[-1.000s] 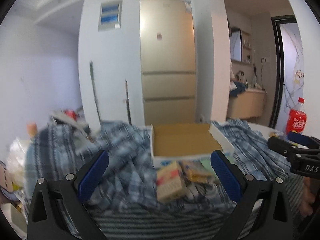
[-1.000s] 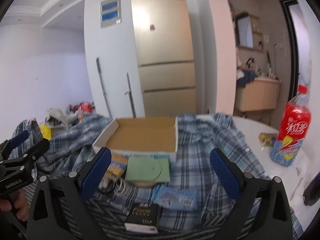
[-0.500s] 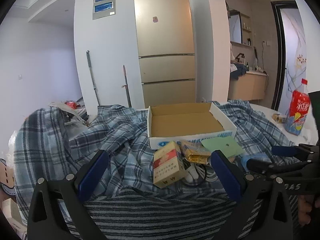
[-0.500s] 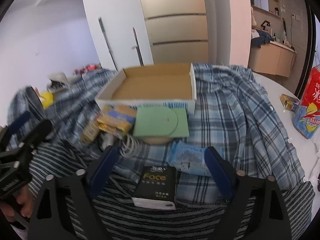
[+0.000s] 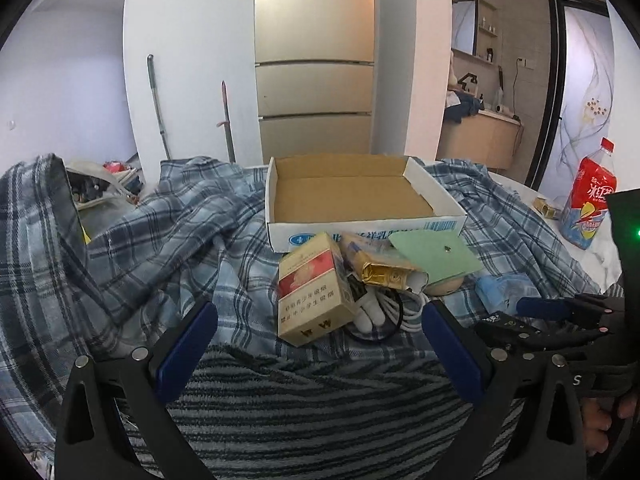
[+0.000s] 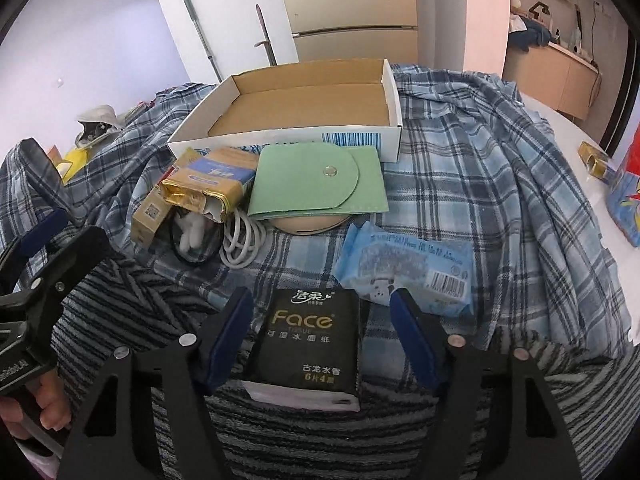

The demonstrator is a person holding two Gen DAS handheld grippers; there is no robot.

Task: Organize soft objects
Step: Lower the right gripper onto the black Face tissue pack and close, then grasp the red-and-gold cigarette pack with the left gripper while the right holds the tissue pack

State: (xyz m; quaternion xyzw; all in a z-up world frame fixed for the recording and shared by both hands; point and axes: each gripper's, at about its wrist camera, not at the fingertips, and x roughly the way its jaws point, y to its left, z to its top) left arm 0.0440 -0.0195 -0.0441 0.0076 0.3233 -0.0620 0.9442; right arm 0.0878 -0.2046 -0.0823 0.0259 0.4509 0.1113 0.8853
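Covering most of the counter (image 6: pixel 568 128), a blue plaid shirt (image 6: pixel 472 152) lies spread out w/ a grey striped cloth (image 6: pixel 132 308) at the near edge. On the shirt's far middle sits an open cardboard box (image 6: pixel 308 100), nothing inside. Just in front of it you've got a green snap pouch (image 6: pixel 320 184) lying over a round beige disc (image 6: pixel 308 226), w/ a gold-foil pack (image 6: pixel 208 184) and a red-and-tan carton (image 5: pixel 310 292) to the left, white cable (image 6: pixel 240 240) coiled near them. A blue tissue pack (image 6: pixel 404 268) lies right of centre.

Your right gripper (image 6: pixel 320 340) has its fingers (image 6: pixel 232 336) set either side of the black "Face" tissue pack (image 6: pixel 310 332); they've just been closing in, but gaps show on both sides, so no grip yet. Your left gripper (image 5: pixel 316 344) hangs over the striped cloth, fingers spread wide, nothing between them. A red soda bottle (image 5: pixel 588 196) stands far right.
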